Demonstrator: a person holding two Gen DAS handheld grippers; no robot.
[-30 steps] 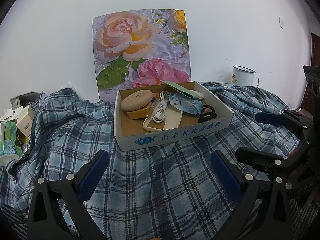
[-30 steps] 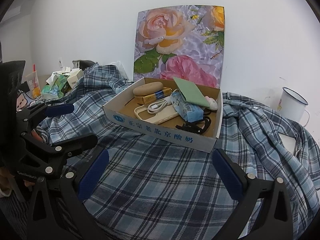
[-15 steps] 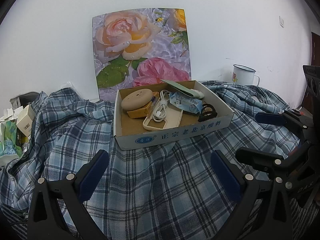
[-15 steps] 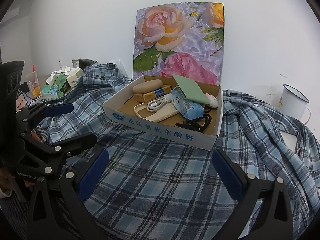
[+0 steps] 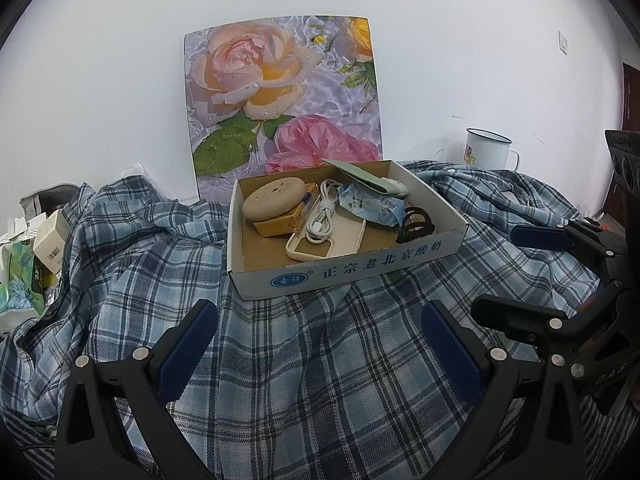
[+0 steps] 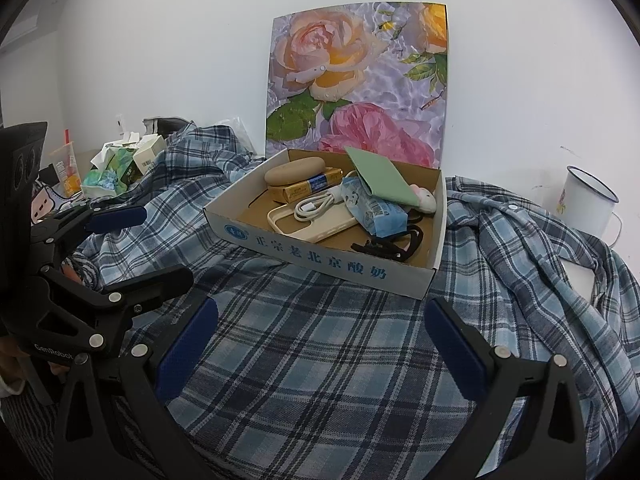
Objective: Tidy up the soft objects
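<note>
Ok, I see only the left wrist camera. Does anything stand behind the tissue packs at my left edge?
Observer: Yes. In the right wrist view an orange drink cup with a straw stands beyond the tissue packs, near the wall.
Operator: And does the shirt cover everything in front of the mug?
Observer: No. The right wrist view shows a bare white patch left open between folds of the plaid shirt, just in front of the mug.
</note>
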